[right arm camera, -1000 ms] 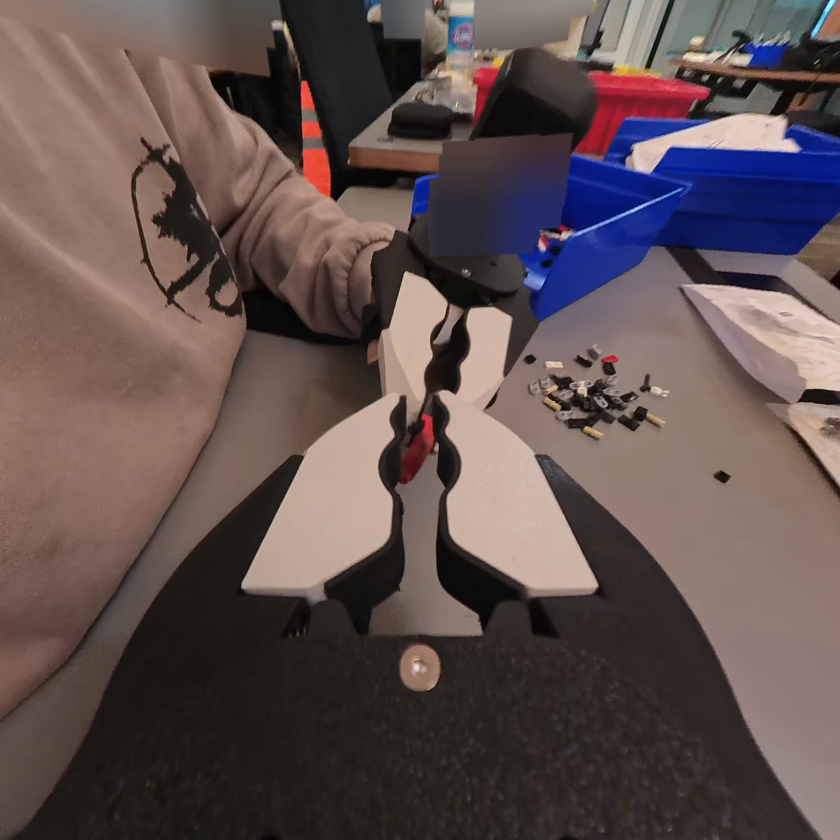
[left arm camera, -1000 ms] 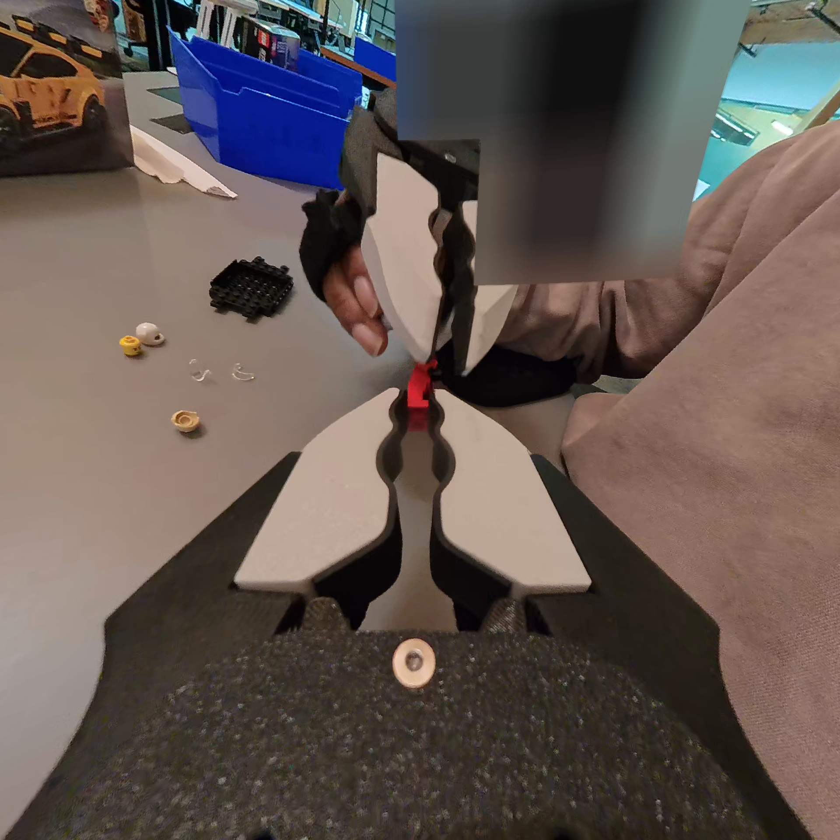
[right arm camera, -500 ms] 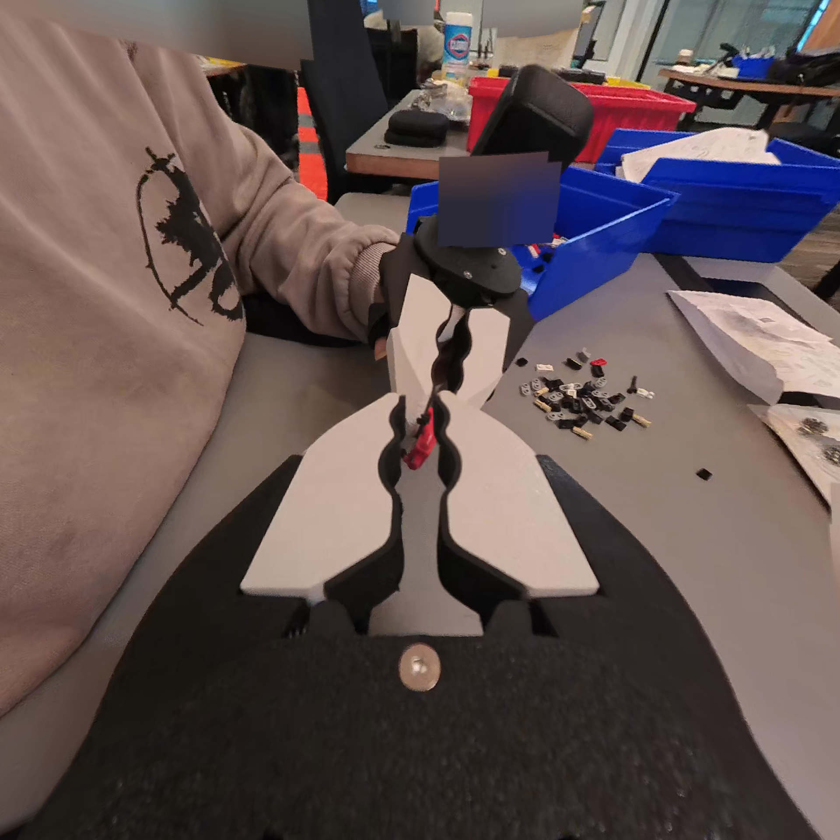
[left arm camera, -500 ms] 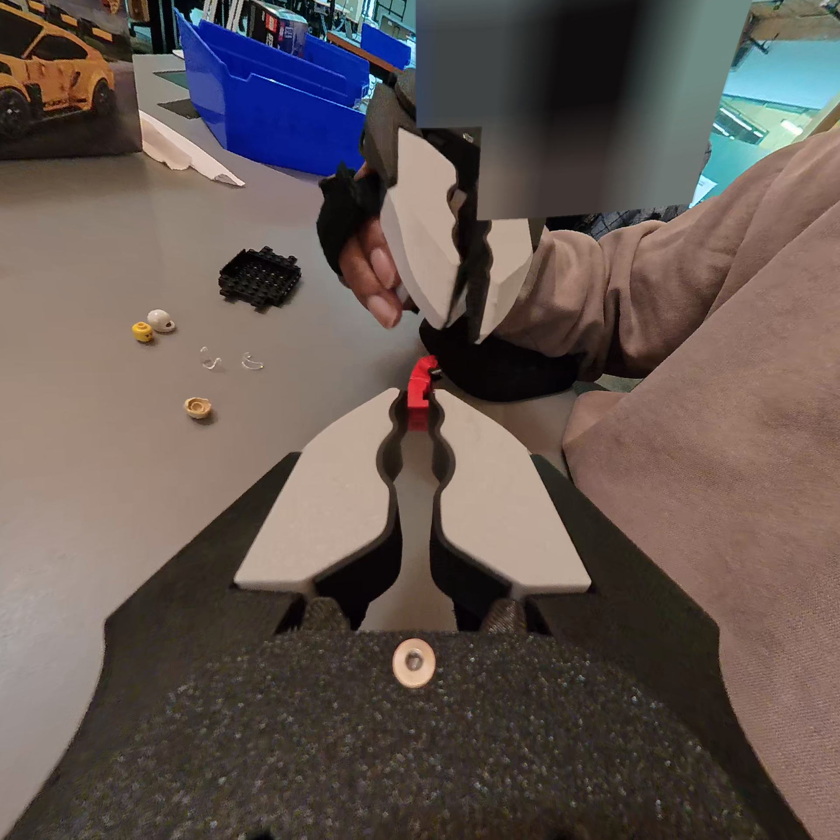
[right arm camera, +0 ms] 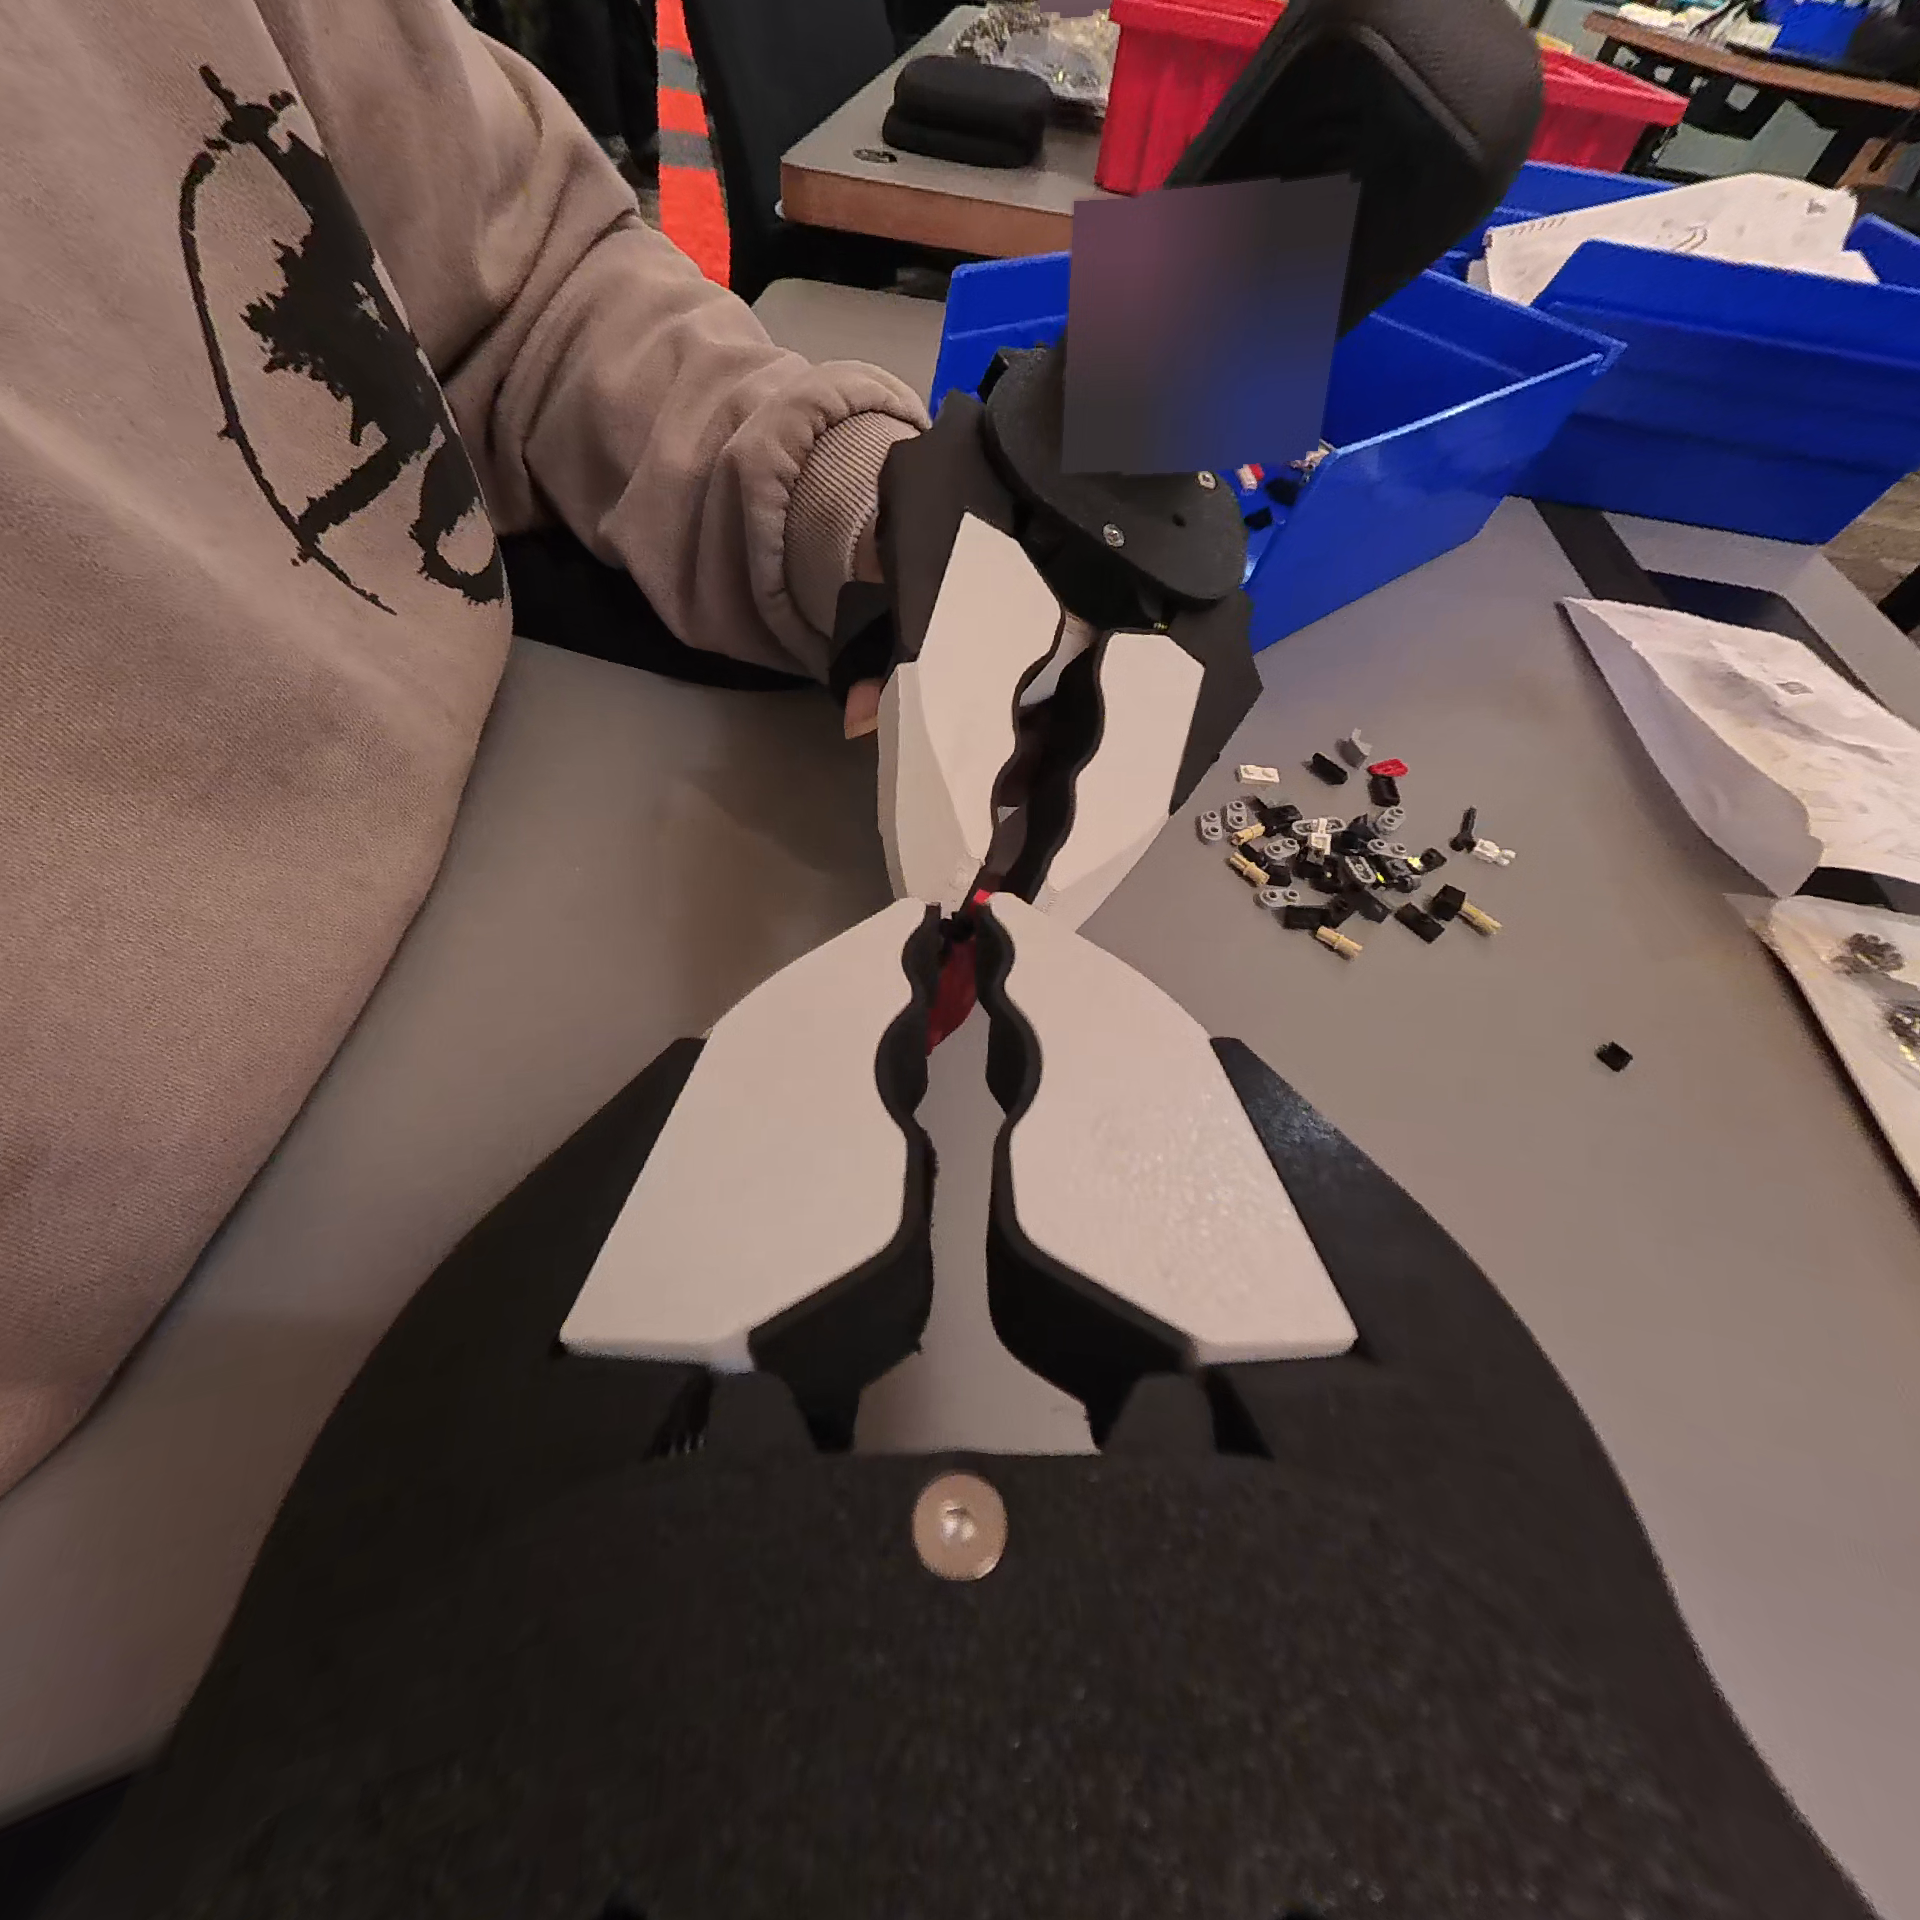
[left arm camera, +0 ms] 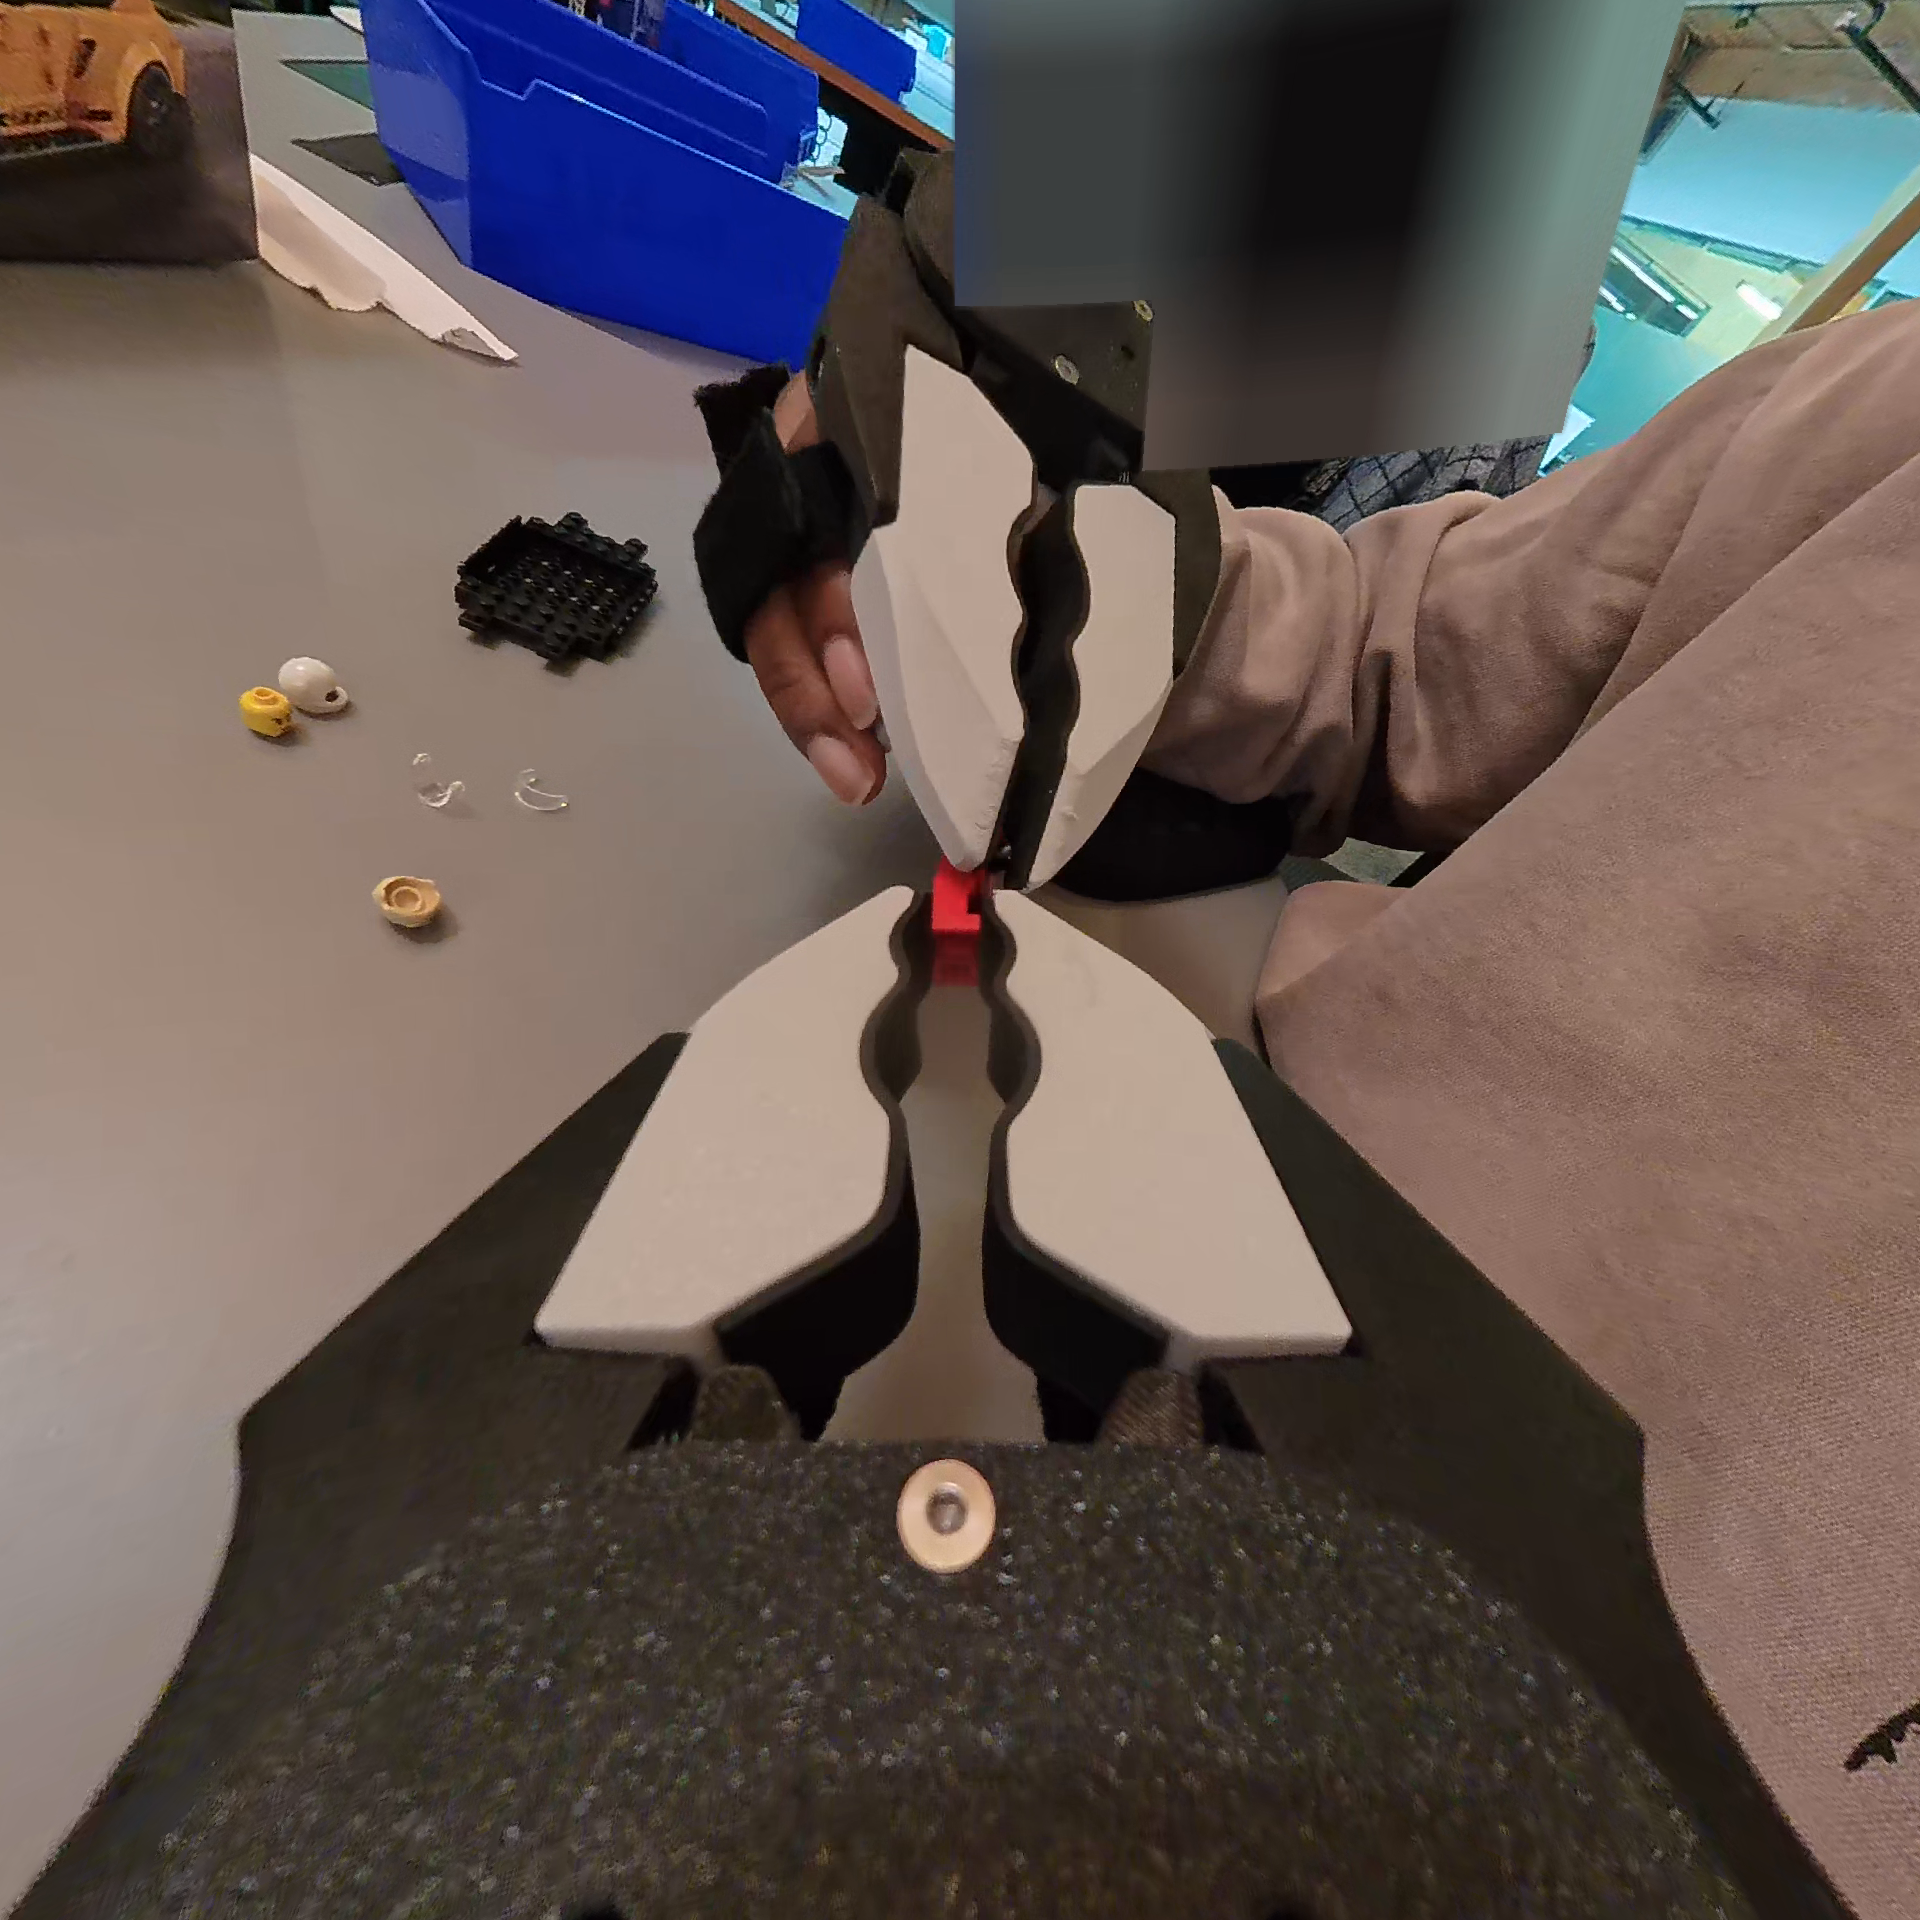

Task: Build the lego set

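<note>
**Both grippers nose to nose over one tiny red brick**

Biggest stuff first: the grey table [left arm camera: 156, 1039] runs through both views, with blue bins [right arm camera: 1714, 395] at the back. Only the left wrist view catches the set's box [left arm camera: 94, 125] with a yellow car pictured on it; its lettering is too cut off to read. Only the right wrist view gets the paper sheets [right arm camera: 1745, 748] and the sweatshirt's black print [right arm camera: 343, 343], which isn't legible as words either.

The left gripper [left arm camera: 951, 909] is pinched nearly closed on the red lego piece [left arm camera: 954, 925], held up off the table. The right gripper [right arm camera: 961, 914] is closed down too, its tips meeting that same red piece; a small dark bit sits at its tips, can't tell what.

Smaller bits: black studded plate [left arm camera: 556, 587], yellow minifig head [left arm camera: 267, 712], white helmet [left arm camera: 310, 684], tan round piece [left arm camera: 407, 899] in the left view; a pile of small parts [right arm camera: 1340, 852] only in the right view.
</note>
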The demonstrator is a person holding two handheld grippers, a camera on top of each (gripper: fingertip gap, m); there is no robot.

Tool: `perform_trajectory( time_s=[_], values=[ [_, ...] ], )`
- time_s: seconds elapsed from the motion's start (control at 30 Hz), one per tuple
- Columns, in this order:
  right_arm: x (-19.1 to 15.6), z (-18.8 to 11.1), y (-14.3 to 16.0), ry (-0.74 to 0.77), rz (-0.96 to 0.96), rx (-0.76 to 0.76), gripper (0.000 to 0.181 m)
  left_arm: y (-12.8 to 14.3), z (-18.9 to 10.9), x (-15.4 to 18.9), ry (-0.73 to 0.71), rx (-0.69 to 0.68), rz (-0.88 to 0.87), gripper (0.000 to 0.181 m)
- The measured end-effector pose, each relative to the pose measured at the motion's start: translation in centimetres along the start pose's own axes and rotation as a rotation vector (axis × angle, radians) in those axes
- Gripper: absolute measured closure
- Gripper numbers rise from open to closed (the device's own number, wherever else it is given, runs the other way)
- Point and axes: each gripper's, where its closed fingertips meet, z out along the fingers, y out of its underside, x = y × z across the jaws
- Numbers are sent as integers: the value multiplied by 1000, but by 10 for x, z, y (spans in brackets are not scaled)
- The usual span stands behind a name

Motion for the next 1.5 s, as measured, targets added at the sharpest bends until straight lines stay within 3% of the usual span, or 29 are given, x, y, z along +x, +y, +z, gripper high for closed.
perform_trajectory(
  time_s=[0.4,0.5,0.6,0.73,0.83,0.97,1.2,1.37,1.5],
  values=[
    [-12,-4,1,-40,-109,-5,176,3,3,4,33,-16,-13,173],
    [0,-10,-6,10,-32,35,169,-4,-1,0,22,28,-28,173],
    [38,-42,-9,166,89,62,162,-11,-8,-8,-20,84,-45,173],
    [94,-83,52,401,169,-243,164,-20,-15,-20,-85,152,-55,173],
    [111,-83,96,375,201,-468,164,-21,-19,-27,-115,177,-64,173],
    [131,-77,130,305,171,-658,164,-22,-23,-30,-138,188,-53,173],
    [139,-66,141,144,171,-725,164,-32,-33,-33,-142,277,-50,173],
    [140,-65,152,124,198,-775,171,-40,-40,-33,-120,355,-67,173],
    [139,-61,148,132,224,-719,171,-42,-42,-32,-120,372,-57,173]
  ],
)
